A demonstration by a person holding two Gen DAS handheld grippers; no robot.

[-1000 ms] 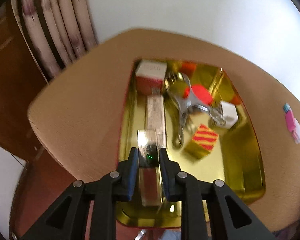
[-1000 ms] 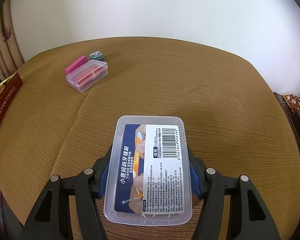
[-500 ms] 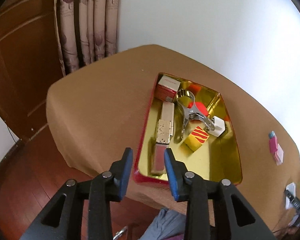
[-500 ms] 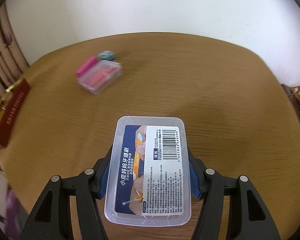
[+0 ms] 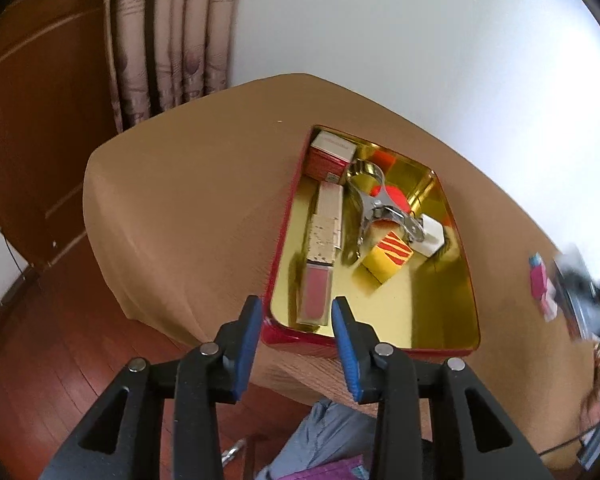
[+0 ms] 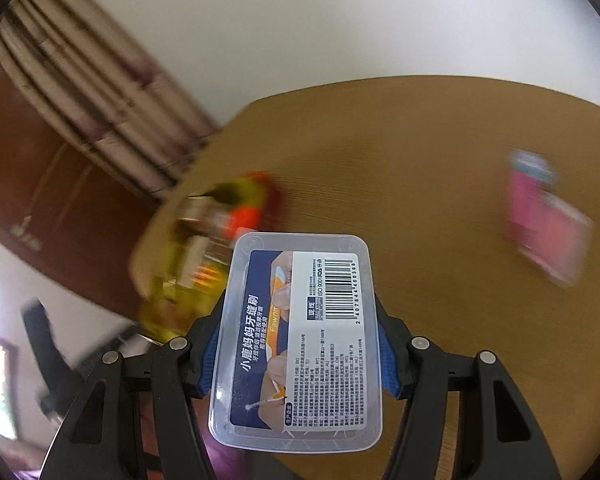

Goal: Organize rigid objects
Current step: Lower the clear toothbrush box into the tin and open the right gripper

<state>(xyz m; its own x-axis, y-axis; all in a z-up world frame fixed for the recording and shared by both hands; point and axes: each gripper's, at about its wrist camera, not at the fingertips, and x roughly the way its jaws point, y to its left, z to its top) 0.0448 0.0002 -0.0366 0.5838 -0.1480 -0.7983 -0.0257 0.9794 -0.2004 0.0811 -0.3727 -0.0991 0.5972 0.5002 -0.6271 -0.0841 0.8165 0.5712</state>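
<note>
A red tin tray with a gold inside [image 5: 436, 320] lies on the brown table. In it are a pink lip gloss tube [image 5: 320, 256], a red-white box [image 5: 330, 154], a metal clip [image 5: 374, 204], a yellow striped cube [image 5: 388, 256], a white cube [image 5: 432, 234] and a red piece [image 5: 392, 196]. My left gripper [image 5: 296, 308] is open and empty, held back above the tray's near edge. My right gripper [image 6: 300, 320] is shut on a clear plastic floss-pick box [image 6: 300, 336], held above the table. The tray shows blurred in the right wrist view [image 6: 204, 248].
A pink case with a clear box [image 6: 548, 224] lies on the table, blurred; it also shows in the left wrist view [image 5: 540, 284]. Curtains [image 5: 172, 36] and a wooden door [image 5: 32, 100] stand behind the table. The table edge drops to a wooden floor [image 5: 40, 360].
My left gripper let go of the lip gloss tube in the tray, opened and pulled back and up. My right gripper swung left toward the tray with the clear box.
</note>
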